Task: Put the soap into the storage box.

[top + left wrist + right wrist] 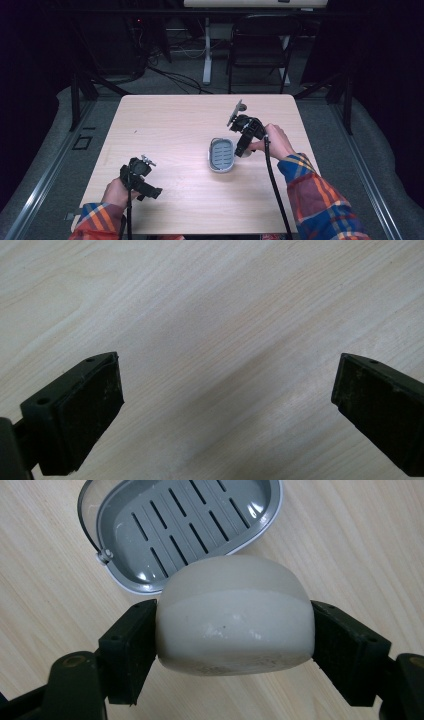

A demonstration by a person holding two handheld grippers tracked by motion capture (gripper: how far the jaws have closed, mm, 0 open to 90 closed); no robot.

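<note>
Soap [235,615], a pale rounded bar, is clamped between the jaws of the right gripper [234,645], just beside the grey slotted soap dish [221,155] that is set near the middle of the wooden table [175,125]. The left gripper [227,405] is held wide apart over bare wood at the table's near left, with nothing gripped.

Left gripper [150,191] low with jaws wide apart, right gripper [234,630] clamped, both hand-held
</note>
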